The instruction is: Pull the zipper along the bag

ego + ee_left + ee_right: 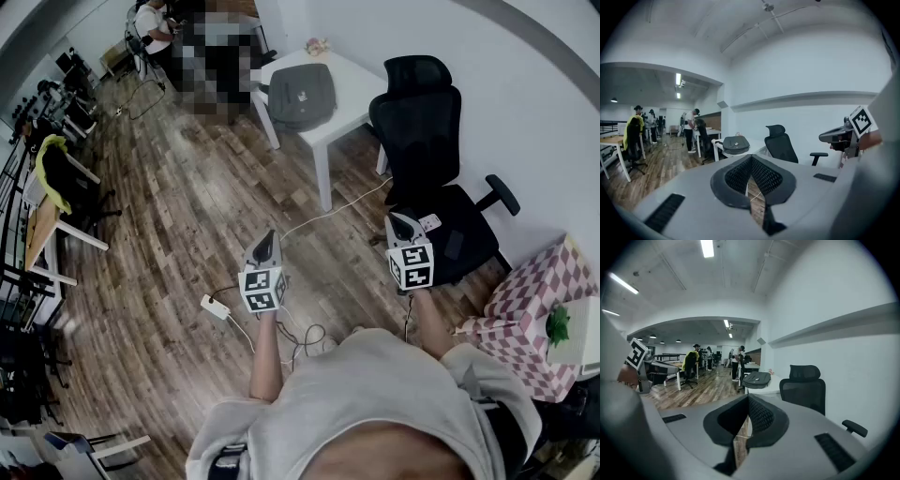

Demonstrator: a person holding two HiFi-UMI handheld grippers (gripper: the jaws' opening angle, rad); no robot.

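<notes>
Not started, by the look of it. Left tongs (268, 236) and right tongs (399, 221) are both pinched fully together with nothing between them, held in the air over the wooden floor.

Bag (300, 94) is well ahead of both tongs, roughly between their two lines of sight. It lies flat on the white surface (352, 98) and nothing is touching it. A black office chair (422, 127) stands ahead of the right tongs, just beside that surface.

Still to do, in my judgement: everything. Walk up, steady the bag with one pair, pinch the zipper pull with the other, run it along.

Orientation: in both gripper views the bag looks low and wide, so its long axis runs across the tongs' pointing direction, not along it. Zipper, pull and open end are too small to make out from here.
</notes>
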